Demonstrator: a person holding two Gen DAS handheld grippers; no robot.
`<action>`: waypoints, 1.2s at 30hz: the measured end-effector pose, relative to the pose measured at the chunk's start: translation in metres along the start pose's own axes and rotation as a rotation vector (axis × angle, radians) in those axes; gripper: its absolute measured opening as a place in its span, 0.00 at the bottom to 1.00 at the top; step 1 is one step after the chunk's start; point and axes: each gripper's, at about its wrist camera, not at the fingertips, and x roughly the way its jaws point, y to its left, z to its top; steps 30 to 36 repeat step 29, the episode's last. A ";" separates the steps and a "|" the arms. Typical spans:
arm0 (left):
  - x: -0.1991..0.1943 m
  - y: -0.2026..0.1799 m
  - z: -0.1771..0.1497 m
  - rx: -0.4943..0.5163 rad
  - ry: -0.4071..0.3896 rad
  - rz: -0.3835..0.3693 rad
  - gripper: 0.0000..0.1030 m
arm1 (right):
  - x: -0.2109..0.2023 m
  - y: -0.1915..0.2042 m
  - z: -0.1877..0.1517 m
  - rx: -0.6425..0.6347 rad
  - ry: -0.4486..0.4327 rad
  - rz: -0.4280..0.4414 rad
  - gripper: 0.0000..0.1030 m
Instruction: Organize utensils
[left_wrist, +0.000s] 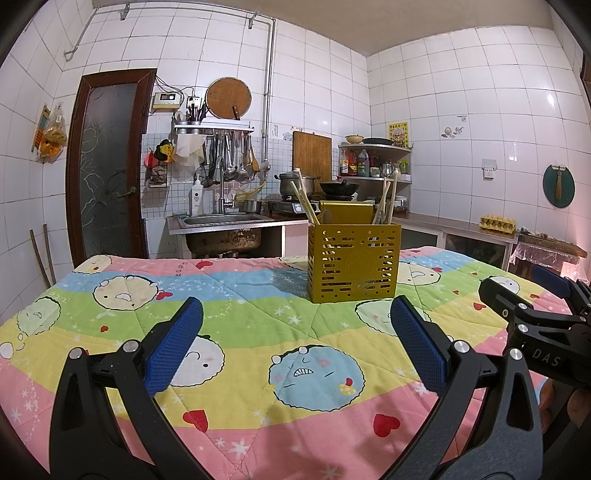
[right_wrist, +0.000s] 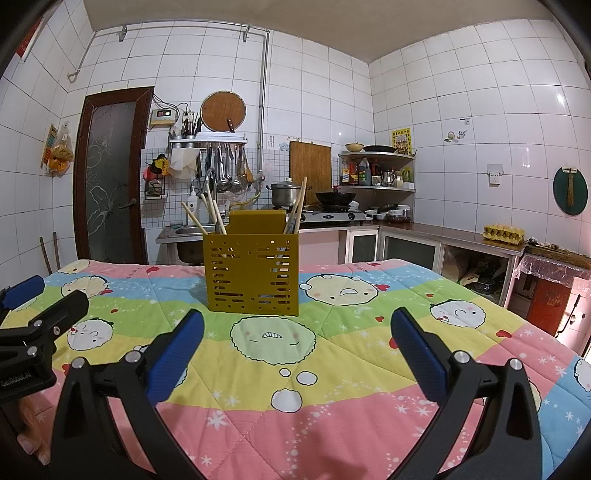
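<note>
- Left gripper (left_wrist: 295, 332): fingers spread wide, grasping nothing.
- Right gripper (right_wrist: 297, 334): likewise released, empty.
- Yellow utensil holder (left_wrist: 354, 262) with chopsticks (left_wrist: 304, 203) stands upright beyond both fingertips.

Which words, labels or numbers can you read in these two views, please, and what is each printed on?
"DAS": on the black body of the right gripper, at the edge of the left wrist view.
"GenRoboLAI", as best it reads: on the body of the left gripper, seen in the right wrist view.
Yellow wall poster: too small to read.
Writing on the quilt: too blurred to read.
</note>
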 end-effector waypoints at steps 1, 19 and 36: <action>0.000 0.000 0.000 0.000 0.000 0.000 0.95 | 0.000 0.000 0.000 0.000 0.000 0.000 0.96; 0.000 0.000 0.000 -0.001 0.000 0.000 0.95 | 0.000 -0.001 0.000 0.001 0.000 0.000 0.96; 0.001 0.000 0.003 -0.012 0.011 0.002 0.95 | 0.000 0.000 0.000 0.000 0.000 0.000 0.96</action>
